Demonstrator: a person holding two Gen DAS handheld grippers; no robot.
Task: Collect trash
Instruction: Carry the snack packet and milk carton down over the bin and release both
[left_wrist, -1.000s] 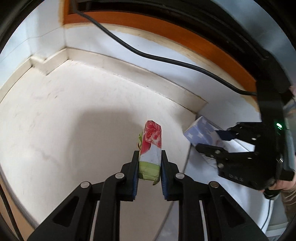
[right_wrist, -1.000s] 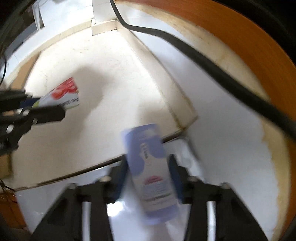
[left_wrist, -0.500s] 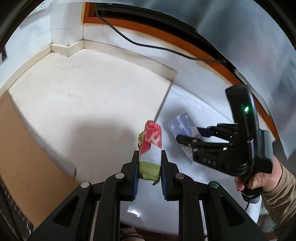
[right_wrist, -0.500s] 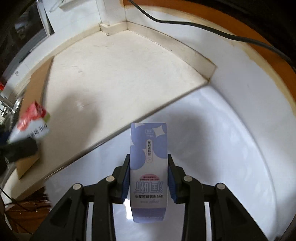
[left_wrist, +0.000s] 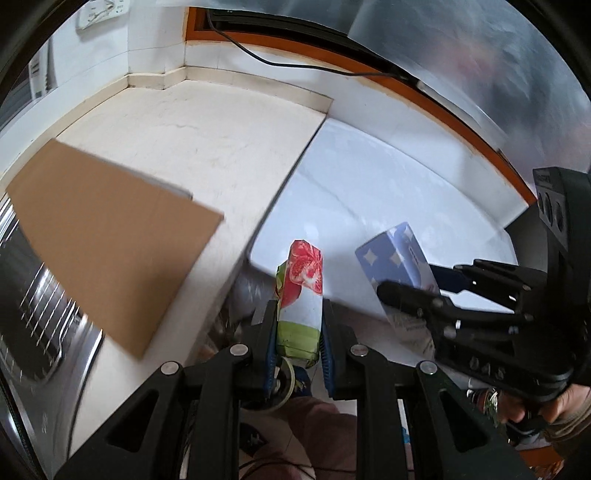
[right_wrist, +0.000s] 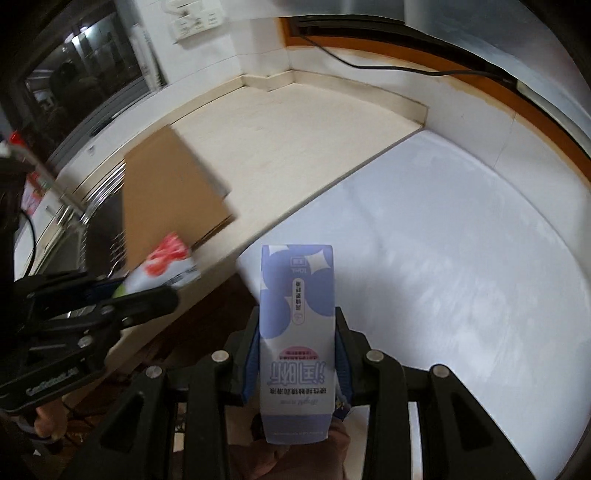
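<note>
My left gripper (left_wrist: 299, 332) is shut on a small carton with a red tomato picture and a green base (left_wrist: 301, 295). It holds the carton in the air off the counter's front edge. My right gripper (right_wrist: 297, 350) is shut on a blue and white carton with printed text (right_wrist: 297, 332). That blue carton also shows in the left wrist view (left_wrist: 399, 258), to the right of the tomato carton. The tomato carton shows at the left in the right wrist view (right_wrist: 166, 266). Both grippers are side by side, lifted above the white surface.
A beige counter (left_wrist: 207, 122) meets a white appliance top (left_wrist: 388, 177). A brown cardboard sheet (left_wrist: 107, 236) lies on the counter beside a metal sink with a rack (left_wrist: 33, 295). A black cable (left_wrist: 295, 64) runs along the orange-trimmed wall.
Both grippers have pulled back and up from the counter with their cartons. The cardboard sheet, the sink and the counter's front edge have come into view.
</note>
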